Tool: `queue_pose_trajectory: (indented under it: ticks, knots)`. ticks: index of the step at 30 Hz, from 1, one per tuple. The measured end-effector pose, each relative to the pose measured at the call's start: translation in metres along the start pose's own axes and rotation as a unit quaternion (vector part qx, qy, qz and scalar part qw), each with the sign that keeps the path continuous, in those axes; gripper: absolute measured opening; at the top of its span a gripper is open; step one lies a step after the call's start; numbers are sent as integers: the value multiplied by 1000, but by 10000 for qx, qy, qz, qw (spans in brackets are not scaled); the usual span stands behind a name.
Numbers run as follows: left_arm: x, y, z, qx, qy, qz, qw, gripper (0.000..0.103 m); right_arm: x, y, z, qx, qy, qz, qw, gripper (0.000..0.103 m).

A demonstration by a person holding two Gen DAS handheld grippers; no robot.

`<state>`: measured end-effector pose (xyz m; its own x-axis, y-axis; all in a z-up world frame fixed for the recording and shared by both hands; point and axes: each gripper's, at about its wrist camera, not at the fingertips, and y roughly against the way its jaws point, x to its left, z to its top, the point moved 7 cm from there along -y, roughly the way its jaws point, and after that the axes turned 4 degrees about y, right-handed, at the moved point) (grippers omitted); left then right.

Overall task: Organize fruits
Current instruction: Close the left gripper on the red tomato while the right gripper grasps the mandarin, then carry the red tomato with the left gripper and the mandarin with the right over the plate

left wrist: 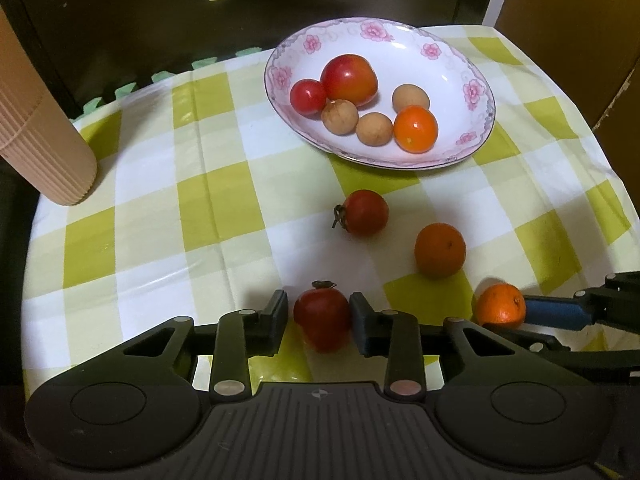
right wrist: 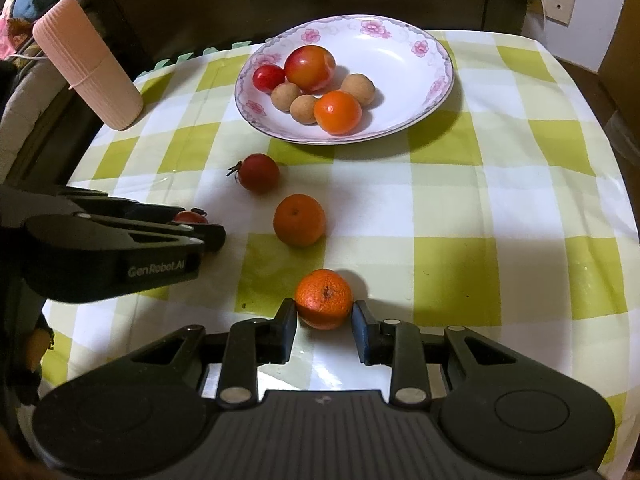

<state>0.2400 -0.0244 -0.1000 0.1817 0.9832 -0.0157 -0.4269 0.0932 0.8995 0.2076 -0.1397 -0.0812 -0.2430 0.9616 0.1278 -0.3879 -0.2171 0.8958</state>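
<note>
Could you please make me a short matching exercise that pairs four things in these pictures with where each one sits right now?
Things:
1. mandarin with a rough skin
2. dark red tomato
3. three brown longans
4. ribbed pink cylinder

Places:
A. in the flowered plate
B. between the left gripper fingers
C. at the cloth's far left corner
D. between the right gripper fingers

Pairs: 1-D, 2-B, 3-A, 4-C
</note>
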Motion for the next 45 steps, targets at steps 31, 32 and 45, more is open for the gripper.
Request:
queue_pose_trajectory:
  ticks: [31, 32, 45]
  knots:
    - [-7, 16, 3, -315, -194, 0, 9993, 37, -11, 9, 13, -245, -88, -271, 9993, 29]
    - [-7, 16, 3, -329, -204, 3, 9993, 37, -10, 10, 14, -263, -88, -275, 9992, 29]
    - [-9, 23, 9, -501, -293, 74, 9983, 37, -11, 17, 25, -454, -94, -319, 9984, 29]
